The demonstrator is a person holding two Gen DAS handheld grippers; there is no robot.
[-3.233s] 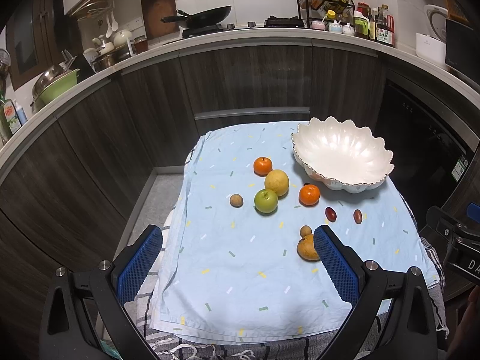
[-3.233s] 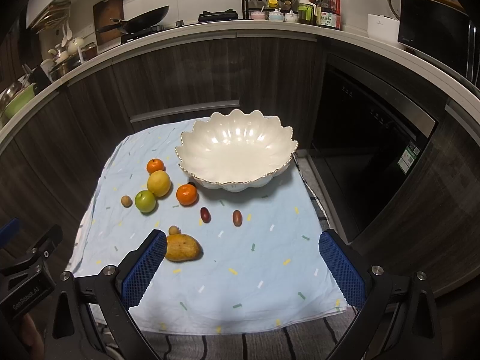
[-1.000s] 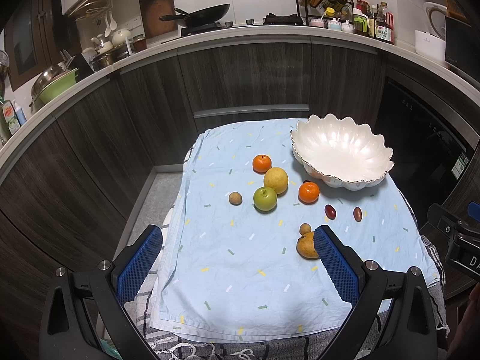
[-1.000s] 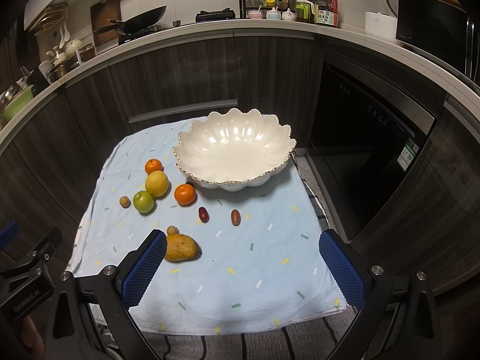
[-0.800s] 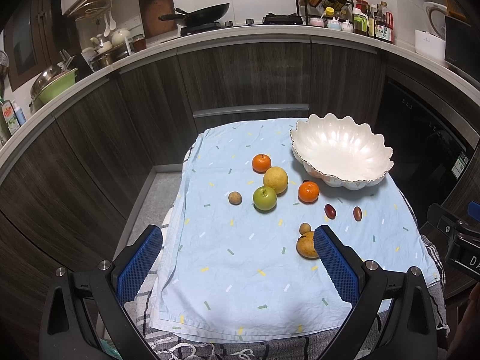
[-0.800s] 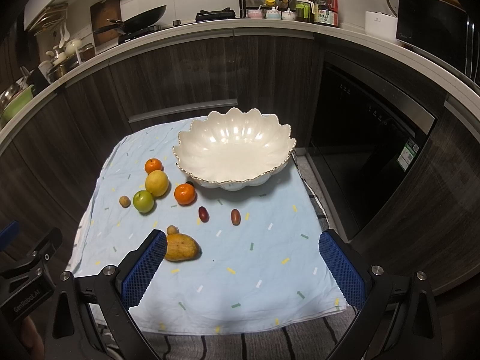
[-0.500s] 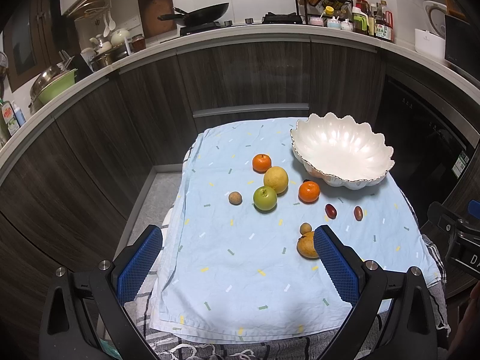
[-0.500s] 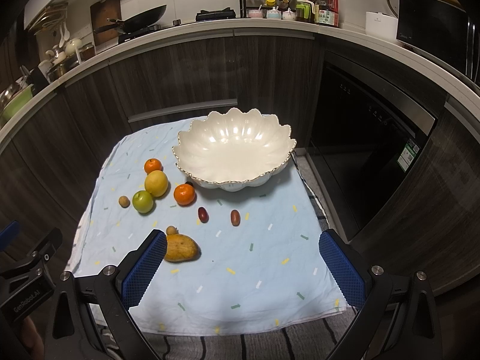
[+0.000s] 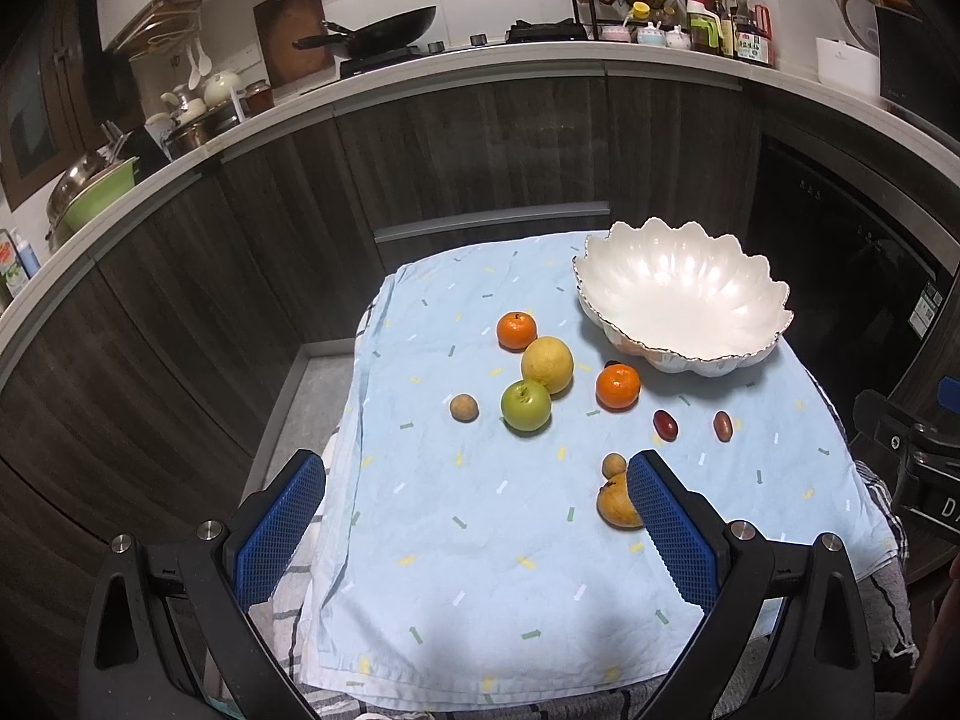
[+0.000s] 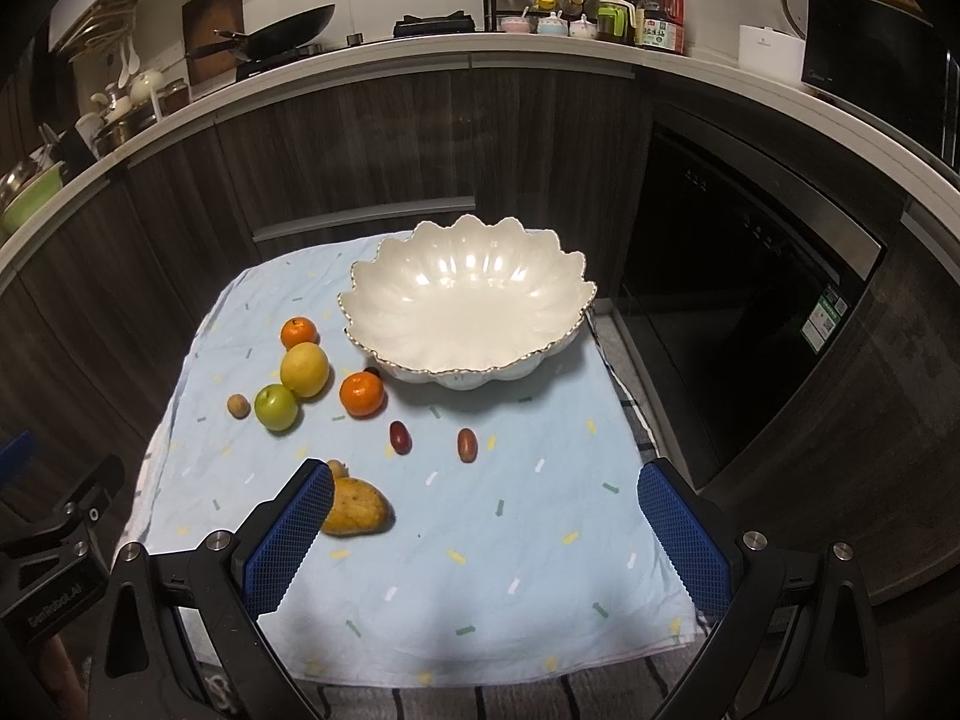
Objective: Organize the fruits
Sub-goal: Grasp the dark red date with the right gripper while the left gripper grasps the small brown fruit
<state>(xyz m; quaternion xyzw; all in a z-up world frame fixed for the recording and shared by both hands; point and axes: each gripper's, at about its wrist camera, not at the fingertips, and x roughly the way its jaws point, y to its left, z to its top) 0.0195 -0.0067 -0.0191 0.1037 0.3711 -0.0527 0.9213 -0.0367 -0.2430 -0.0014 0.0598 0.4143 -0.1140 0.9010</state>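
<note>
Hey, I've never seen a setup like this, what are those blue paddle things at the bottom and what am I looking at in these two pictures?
Those are two handheld grippers, one in each of a person's hands, each with a fisheye camera looking along its blue fingers. One picture is from the left gripper, the other from the right gripper. Both are open and hold nothing. On the light blue cloth sit an empty white scalloped bowl and loose fruit: two oranges, a yellow fruit, a green apple, a mango and several small fruits.
</note>
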